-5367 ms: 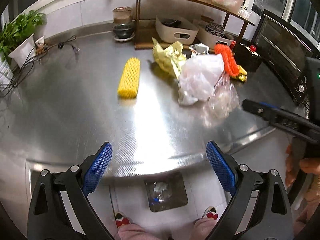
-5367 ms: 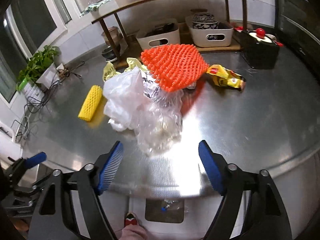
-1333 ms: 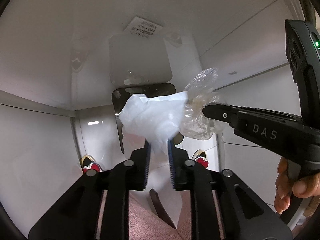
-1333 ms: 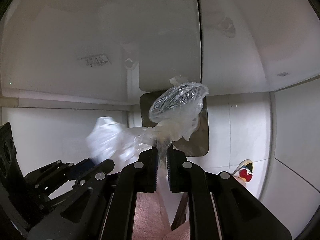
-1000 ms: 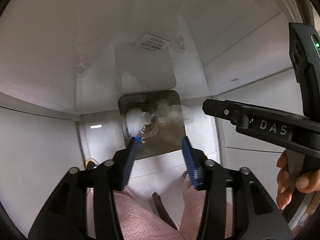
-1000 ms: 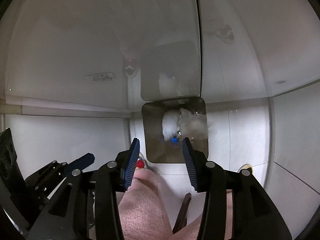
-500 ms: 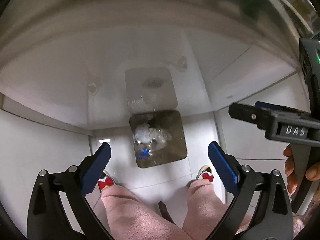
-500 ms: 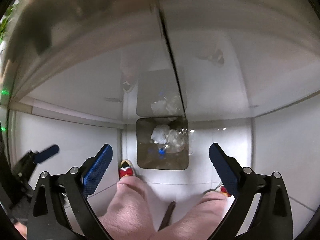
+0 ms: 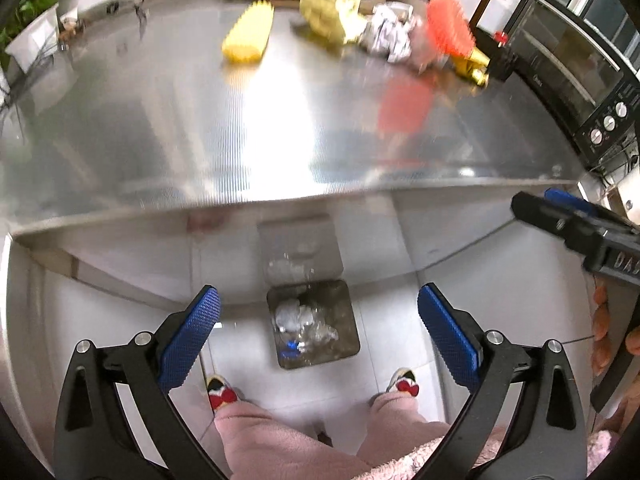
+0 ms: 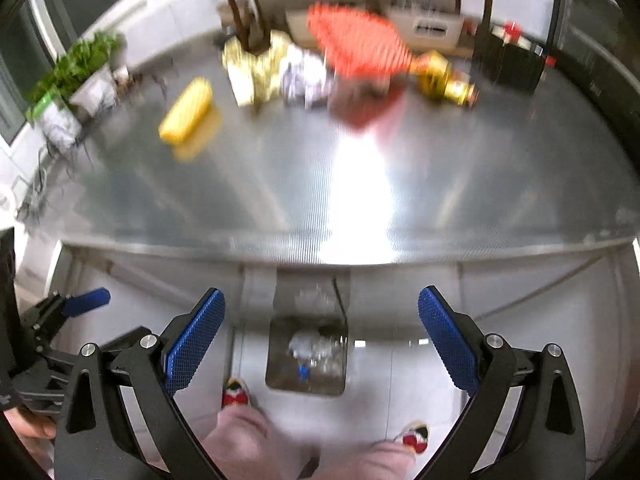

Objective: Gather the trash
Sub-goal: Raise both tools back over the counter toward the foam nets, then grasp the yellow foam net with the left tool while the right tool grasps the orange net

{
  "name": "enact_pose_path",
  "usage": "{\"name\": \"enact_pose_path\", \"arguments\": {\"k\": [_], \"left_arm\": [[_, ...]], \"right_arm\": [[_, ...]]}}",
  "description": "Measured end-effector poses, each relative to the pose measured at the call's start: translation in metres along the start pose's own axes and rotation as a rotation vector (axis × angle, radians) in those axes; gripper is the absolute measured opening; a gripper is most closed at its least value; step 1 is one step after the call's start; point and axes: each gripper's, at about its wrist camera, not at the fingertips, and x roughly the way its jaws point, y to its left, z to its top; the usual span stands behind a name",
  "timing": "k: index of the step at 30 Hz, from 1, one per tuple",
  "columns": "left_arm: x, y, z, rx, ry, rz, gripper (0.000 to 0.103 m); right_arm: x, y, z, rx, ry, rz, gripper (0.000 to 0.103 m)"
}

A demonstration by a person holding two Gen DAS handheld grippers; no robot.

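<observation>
Both grippers are open and empty, held in front of the steel counter's front edge (image 9: pixel 280 196). My left gripper (image 9: pixel 320 332) and my right gripper (image 10: pixel 320 336) frame a square bin on the floor (image 9: pixel 344 344) (image 10: pixel 280 380), which holds white and clear plastic bags (image 9: pixel 296 316) (image 10: pixel 308 344). On the counter at the back lie a yellow foam net (image 9: pixel 248 34) (image 10: pixel 188 110), a crumpled yellow wrapper (image 9: pixel 326 16) (image 10: pixel 248 68), crumpled foil (image 9: pixel 386 36) (image 10: pixel 304 76), an orange foam net (image 9: pixel 450 26) (image 10: pixel 360 44) and a yellow packet (image 9: pixel 472 66) (image 10: pixel 444 76).
A black oven (image 9: pixel 580 72) stands at the right end of the counter. A potted plant (image 10: pixel 68 80) and cables are at the left. A wooden shelf with white baskets (image 10: pixel 432 20) runs along the back. My feet (image 9: pixel 224 394) stand beside the bin.
Both grippers let the plastic bags fall into the floor bin, opened wide, and have tilted up from under the counter so that the countertop and its trash are in view again.
</observation>
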Motion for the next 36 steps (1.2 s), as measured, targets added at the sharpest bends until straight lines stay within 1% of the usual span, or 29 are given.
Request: {"name": "enact_pose_path", "arguments": {"k": [2, 5, 8, 12, 15, 18, 23, 27, 29, 32, 33, 35, 36], "left_arm": [[-0.011, -0.004, 0.011, 0.009, -0.026, 0.005, 0.094], [-0.029, -0.008, 0.03, 0.021, -0.072, 0.013, 0.094], [-0.038, -0.008, 0.052, 0.032, -0.107, 0.019, 0.094], [-0.038, -0.001, 0.083, 0.024, -0.137, 0.041, 0.094], [-0.03, 0.008, 0.108, 0.012, -0.146, 0.061, 0.094], [-0.017, 0.019, 0.128, 0.0, -0.143, 0.079, 0.094], [0.007, 0.036, 0.156, -0.036, -0.119, 0.094, 0.091], [0.028, 0.047, 0.176, -0.038, -0.097, 0.111, 0.089], [0.038, 0.052, 0.182, -0.041, -0.088, 0.115, 0.088], [0.053, 0.059, 0.191, -0.049, -0.071, 0.12, 0.082], [0.057, 0.06, 0.193, -0.052, -0.064, 0.117, 0.077], [0.065, 0.062, 0.195, -0.06, -0.046, 0.103, 0.072], [0.069, 0.062, 0.195, -0.062, -0.036, 0.096, 0.068]], "right_arm": [[-0.01, -0.003, 0.014, 0.009, -0.036, -0.009, 0.098], [-0.019, -0.008, 0.032, 0.012, -0.069, -0.023, 0.098], [-0.021, -0.012, 0.053, 0.018, -0.096, -0.034, 0.098], [-0.02, -0.015, 0.081, 0.022, -0.138, -0.044, 0.098], [-0.011, -0.015, 0.101, 0.031, -0.156, -0.048, 0.098], [0.002, -0.014, 0.121, 0.032, -0.177, -0.057, 0.098], [0.029, -0.011, 0.148, 0.026, -0.179, -0.1, 0.097], [0.042, -0.007, 0.161, 0.017, -0.189, -0.117, 0.096], [0.046, -0.006, 0.167, 0.016, -0.195, -0.117, 0.092], [0.051, -0.006, 0.173, 0.016, -0.197, -0.12, 0.087], [0.053, -0.007, 0.174, 0.017, -0.193, -0.119, 0.083], [0.057, -0.009, 0.175, 0.018, -0.182, -0.116, 0.082], [0.058, -0.011, 0.175, 0.017, -0.18, -0.112, 0.079]]}}
